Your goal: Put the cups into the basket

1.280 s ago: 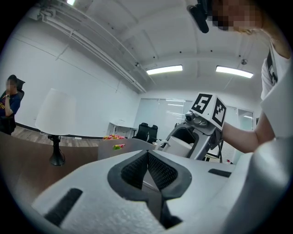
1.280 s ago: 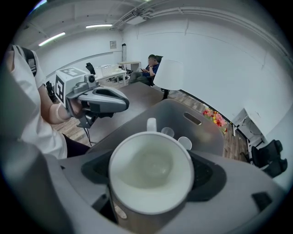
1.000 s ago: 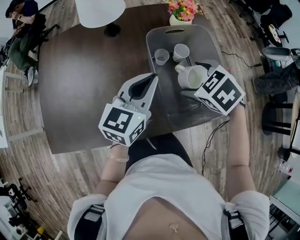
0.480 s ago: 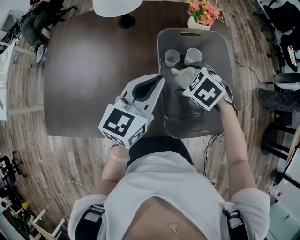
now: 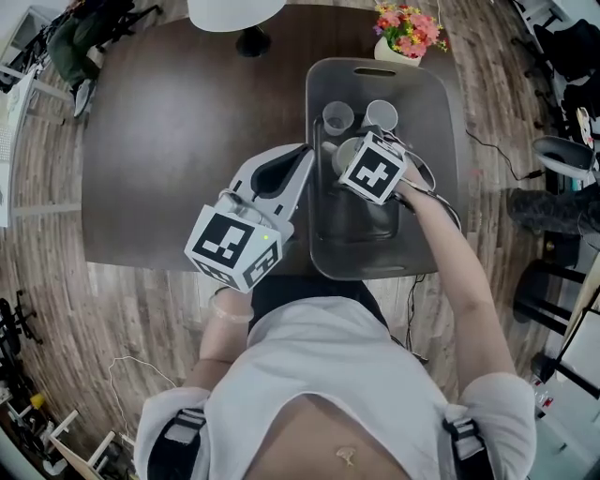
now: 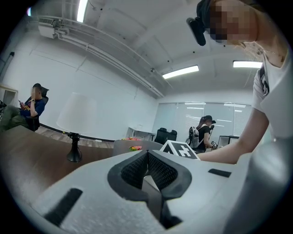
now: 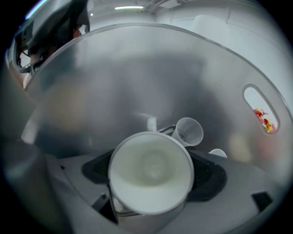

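A grey basket (image 5: 427, 187) stands on the right part of the dark table (image 5: 159, 131). At its far end stand a clear cup (image 5: 337, 117) and a small white cup (image 5: 382, 114). My right gripper (image 5: 361, 161) is down inside the basket, shut on a white mug (image 5: 347, 153) just behind those two cups. From the right gripper view the mug (image 7: 150, 171) fills the space between the jaws, and the clear cup (image 7: 188, 131) lies just beyond it. My left gripper (image 5: 298, 159) hovers shut and empty over the table beside the basket's left wall.
A white lamp (image 5: 236, 11) stands at the table's far edge and a flower pot (image 5: 405, 33) behind the basket. The table's near edge runs close to the person's body. Chairs and cables lie on the floor to the right.
My right gripper has carried the white mug left and further into the basket, up to the two cups. The left gripper has barely shifted.
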The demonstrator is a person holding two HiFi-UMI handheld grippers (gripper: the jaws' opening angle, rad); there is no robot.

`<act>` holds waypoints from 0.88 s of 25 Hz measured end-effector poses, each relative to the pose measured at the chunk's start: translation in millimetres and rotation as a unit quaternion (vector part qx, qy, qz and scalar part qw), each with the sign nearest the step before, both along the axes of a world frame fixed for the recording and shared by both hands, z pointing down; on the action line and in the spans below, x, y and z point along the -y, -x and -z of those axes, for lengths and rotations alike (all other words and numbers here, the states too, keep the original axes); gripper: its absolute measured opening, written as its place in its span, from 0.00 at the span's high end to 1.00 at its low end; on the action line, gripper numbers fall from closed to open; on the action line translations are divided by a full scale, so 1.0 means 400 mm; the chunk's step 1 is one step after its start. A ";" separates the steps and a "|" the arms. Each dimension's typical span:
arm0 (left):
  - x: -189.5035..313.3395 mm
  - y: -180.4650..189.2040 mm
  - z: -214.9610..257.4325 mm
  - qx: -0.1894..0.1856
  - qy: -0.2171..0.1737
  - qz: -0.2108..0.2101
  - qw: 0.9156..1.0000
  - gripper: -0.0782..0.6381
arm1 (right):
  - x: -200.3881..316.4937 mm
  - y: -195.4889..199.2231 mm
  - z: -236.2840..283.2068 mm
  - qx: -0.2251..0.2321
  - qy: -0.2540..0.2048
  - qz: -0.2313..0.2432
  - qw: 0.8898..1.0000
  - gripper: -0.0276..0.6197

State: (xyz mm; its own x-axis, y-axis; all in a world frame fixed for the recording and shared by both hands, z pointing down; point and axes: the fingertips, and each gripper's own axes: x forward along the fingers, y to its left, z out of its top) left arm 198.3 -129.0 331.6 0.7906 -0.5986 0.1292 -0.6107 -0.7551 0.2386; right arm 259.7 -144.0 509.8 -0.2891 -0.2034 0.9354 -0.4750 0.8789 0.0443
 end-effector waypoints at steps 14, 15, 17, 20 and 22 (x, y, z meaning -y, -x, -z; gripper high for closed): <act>-0.013 -0.003 -0.002 0.001 -0.001 0.008 1.000 0.87 | 0.032 -0.001 -0.115 -0.015 0.002 -0.006 1.000 0.27; -0.012 -0.003 -0.002 0.002 -0.001 0.007 1.000 0.87 | 0.035 0.001 -0.117 -0.013 0.001 -0.008 1.000 0.27; -0.013 -0.004 -0.003 0.003 -0.001 0.006 1.000 0.87 | 0.038 0.005 -0.118 -0.006 0.001 -0.013 1.000 0.27; -0.014 -0.009 -0.005 0.006 0.000 0.002 1.000 0.87 | 0.043 0.008 -0.118 0.001 0.001 -0.016 1.000 0.27; -0.014 -0.012 -0.004 0.008 -0.001 -0.001 1.000 0.87 | 0.038 -0.008 -0.125 -0.001 0.015 -0.035 0.999 0.27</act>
